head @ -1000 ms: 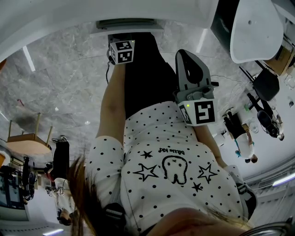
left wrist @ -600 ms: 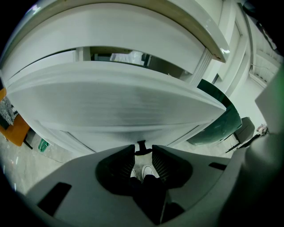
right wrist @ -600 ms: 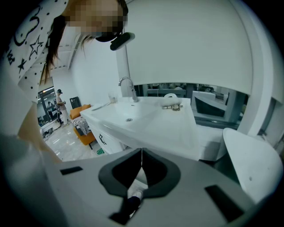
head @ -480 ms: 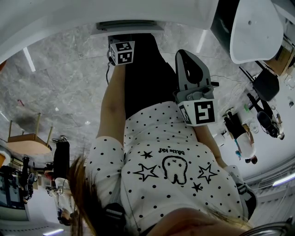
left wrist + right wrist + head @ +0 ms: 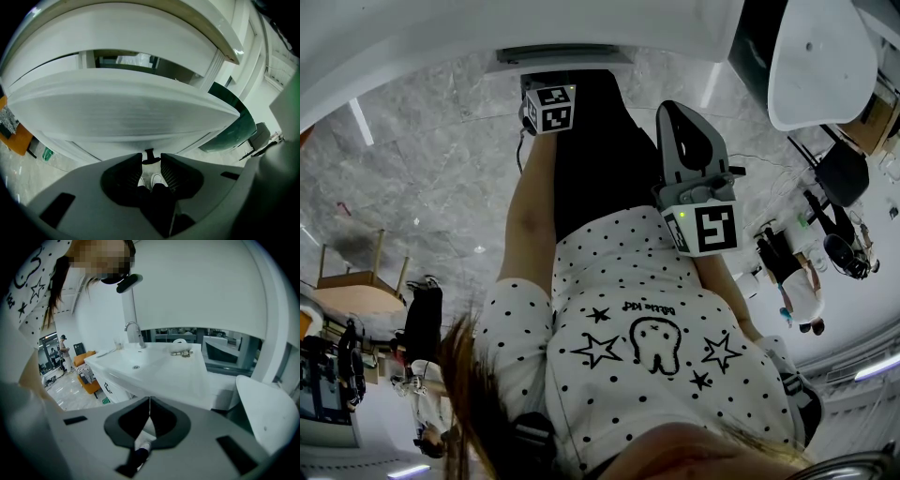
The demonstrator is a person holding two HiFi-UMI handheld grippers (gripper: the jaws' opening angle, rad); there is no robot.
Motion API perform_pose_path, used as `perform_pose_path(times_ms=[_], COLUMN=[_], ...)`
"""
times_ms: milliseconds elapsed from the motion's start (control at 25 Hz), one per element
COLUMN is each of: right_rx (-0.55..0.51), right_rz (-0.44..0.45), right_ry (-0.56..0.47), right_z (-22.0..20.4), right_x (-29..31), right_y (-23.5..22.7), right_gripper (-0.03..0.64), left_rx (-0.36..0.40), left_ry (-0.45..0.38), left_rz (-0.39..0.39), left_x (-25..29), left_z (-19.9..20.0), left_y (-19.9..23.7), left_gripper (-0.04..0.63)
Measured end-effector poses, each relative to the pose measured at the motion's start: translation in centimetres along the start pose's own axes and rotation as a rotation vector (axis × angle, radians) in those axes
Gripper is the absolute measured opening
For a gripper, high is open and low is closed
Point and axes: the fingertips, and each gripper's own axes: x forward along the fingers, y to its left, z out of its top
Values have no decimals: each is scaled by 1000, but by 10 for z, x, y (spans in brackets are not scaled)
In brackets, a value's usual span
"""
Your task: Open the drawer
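Left hand-held gripper (image 5: 151, 164) spread by drawer (image 5: 122, 112) handle (image 5: 149, 153) — right hand-held gripper (image 5: 149, 401) pressed together.

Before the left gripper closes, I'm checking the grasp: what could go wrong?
The left gripper is open, the small dark knob only at its jaw tips; closing there may catch just its edge and slip off. The person's shoes stand close below the white drawer front, so pulling it out may bump them.
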Motion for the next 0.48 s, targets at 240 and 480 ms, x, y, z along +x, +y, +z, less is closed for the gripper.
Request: perform_pose_path(times_ms=[240, 480], right_rx=[2, 9], right_rz=[10, 30], right_ry=[-15, -34], right_z=[8, 17], right_x=[4, 7], right_y=[-1, 1], right_gripper=[15, 15], left_rx=[-25, -40], left_ry=[16, -8], left_rz=[12, 30], left_x=[-6, -26], left_z=[5, 13], left_y=[3, 1], left_gripper=[123, 12])
